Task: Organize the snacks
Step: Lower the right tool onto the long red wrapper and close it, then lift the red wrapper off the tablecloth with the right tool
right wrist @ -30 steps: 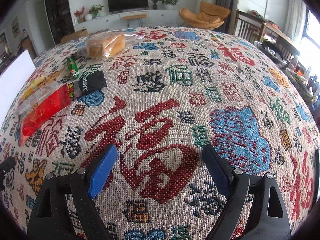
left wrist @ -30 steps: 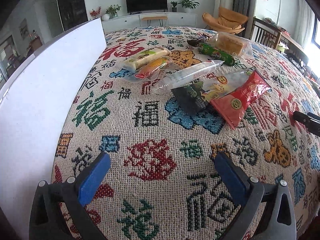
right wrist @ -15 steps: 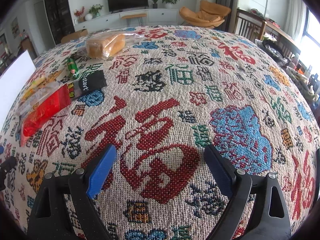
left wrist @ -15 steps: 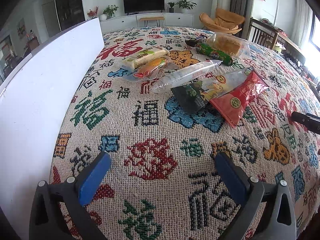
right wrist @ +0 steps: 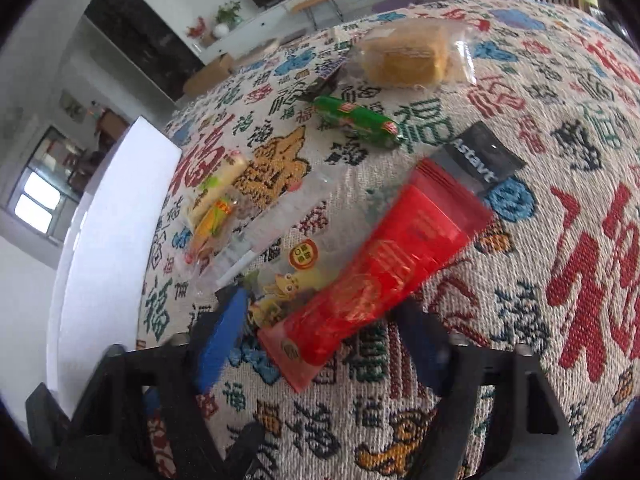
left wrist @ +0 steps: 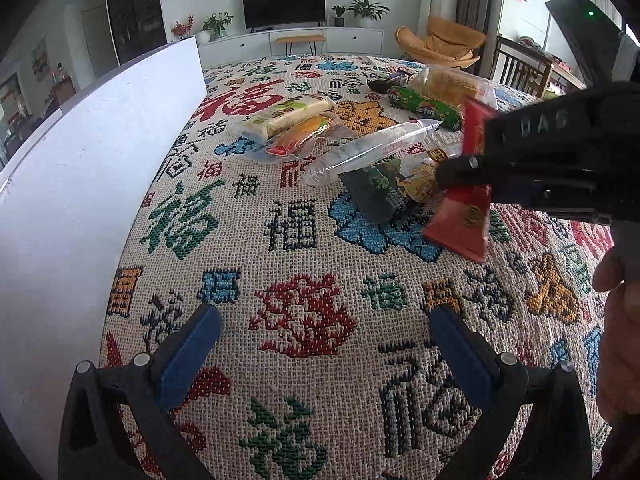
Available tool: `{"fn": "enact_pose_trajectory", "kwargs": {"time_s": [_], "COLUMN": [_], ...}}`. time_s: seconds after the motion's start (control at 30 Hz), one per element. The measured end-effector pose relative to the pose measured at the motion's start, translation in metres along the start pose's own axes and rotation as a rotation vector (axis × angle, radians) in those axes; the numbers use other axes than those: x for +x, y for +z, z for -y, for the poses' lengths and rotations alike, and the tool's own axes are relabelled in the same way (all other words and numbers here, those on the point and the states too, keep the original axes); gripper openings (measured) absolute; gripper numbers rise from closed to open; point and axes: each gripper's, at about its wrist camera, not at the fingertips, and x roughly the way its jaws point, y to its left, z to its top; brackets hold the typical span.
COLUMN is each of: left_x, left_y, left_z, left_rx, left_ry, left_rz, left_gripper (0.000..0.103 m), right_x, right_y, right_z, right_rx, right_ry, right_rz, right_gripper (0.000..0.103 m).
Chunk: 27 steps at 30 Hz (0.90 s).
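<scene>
Several snack packs lie on the patterned tablecloth. A red snack pack (right wrist: 384, 264) lies between the fingers of my right gripper (right wrist: 320, 328), which is open around its near end. The red pack (left wrist: 460, 220) also shows in the left wrist view, partly hidden by the right gripper's black body (left wrist: 552, 160). Beside it lie a dark cartoon-printed pack (left wrist: 384, 188), a clear long pack (left wrist: 372, 148), a green sausage (right wrist: 356, 120), a bagged cake (right wrist: 408, 56), a corn pack (left wrist: 304, 136) and a pale bar (left wrist: 288, 114). My left gripper (left wrist: 324, 348) is open and empty above the cloth.
A white board (left wrist: 72, 184) stands upright along the table's left side; it also shows in the right wrist view (right wrist: 104, 248). A black pack (right wrist: 484, 156) lies under the red pack's far end. Chairs (left wrist: 516, 64) stand beyond the table's far right.
My right gripper has swung left and forward to the snack pile and now straddles the red pack. The left gripper has barely moved.
</scene>
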Motion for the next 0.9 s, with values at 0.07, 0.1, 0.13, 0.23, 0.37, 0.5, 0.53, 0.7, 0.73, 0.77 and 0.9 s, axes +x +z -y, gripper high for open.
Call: {"fn": "enact_pose_trajectory", "kwargs": {"time_s": [0.07,0.1,0.13,0.23,0.37,0.5,0.53,0.7,0.73,0.77,0.9], "left_x": [0.000,0.000,0.000,0.000,0.000,0.000,0.000,0.000,0.000,0.000,0.000], "left_y": [0.000,0.000,0.000,0.000,0.000,0.000,0.000,0.000,0.000,0.000,0.000], "left_z": [0.000,0.000,0.000,0.000,0.000,0.000,-0.001,0.000,0.000,0.000,0.000], "left_rx": [0.000,0.000,0.000,0.001,0.000,0.000,0.000,0.001,0.001,0.001,0.001], "left_ry": [0.001,0.001,0.001,0.002,0.001,0.001,0.000,0.002,0.002,0.002,0.002], "left_rz": [0.000,0.000,0.000,0.000,0.000,0.000,0.000,0.001,0.001,0.001,0.000], "left_gripper": [0.103,0.103,0.103,0.103,0.103,0.103,0.103,0.103,0.103,0.103,0.103], "right_x": [0.002,-0.004,-0.012,-0.041,-0.066,-0.067,-0.063,-0.066,-0.067,-0.069,-0.070], "right_y": [-0.004,-0.007,-0.009,-0.010,-0.001,-0.010,-0.014,-0.033,-0.035,-0.038,-0.038], "right_z": [0.002,0.006,0.011,0.033,0.067,0.084,0.086,0.098,0.104,0.111,0.115], "right_rx": [-0.008,-0.015,-0.039,-0.145,-0.227,-0.267,-0.269,-0.256,-0.238,-0.212,-0.199], "right_ry": [0.014,0.014,0.000,-0.083,-0.286,-0.422,-0.424,-0.420,-0.402,-0.375,-0.371], "right_rz": [-0.039,-0.045,-0.053,-0.074,-0.108,-0.061,-0.048,0.104,0.127,0.147,0.155], "right_gripper": [0.025,0.025,0.025,0.025,0.029,0.065,0.071,0.082,0.085,0.086,0.086]}}
